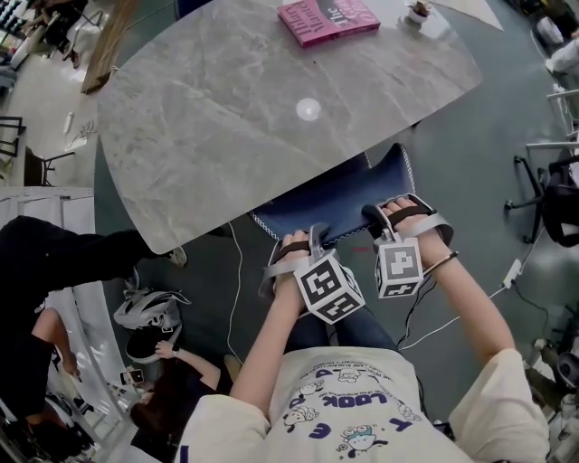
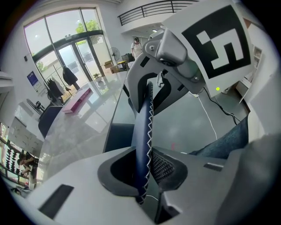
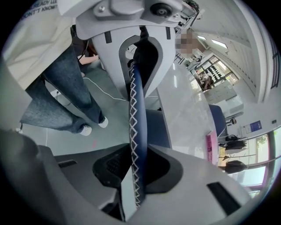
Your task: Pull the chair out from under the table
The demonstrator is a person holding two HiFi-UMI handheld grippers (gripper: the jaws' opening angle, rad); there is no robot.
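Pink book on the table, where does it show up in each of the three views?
Head view: pink book at the top edge, centre, on the table's far side.
Left gripper view: left of middle, lying on the tabletop.
Right gripper view: thin pink strip at the lower right.
Shared landmark: the blue chair back with white stitching.
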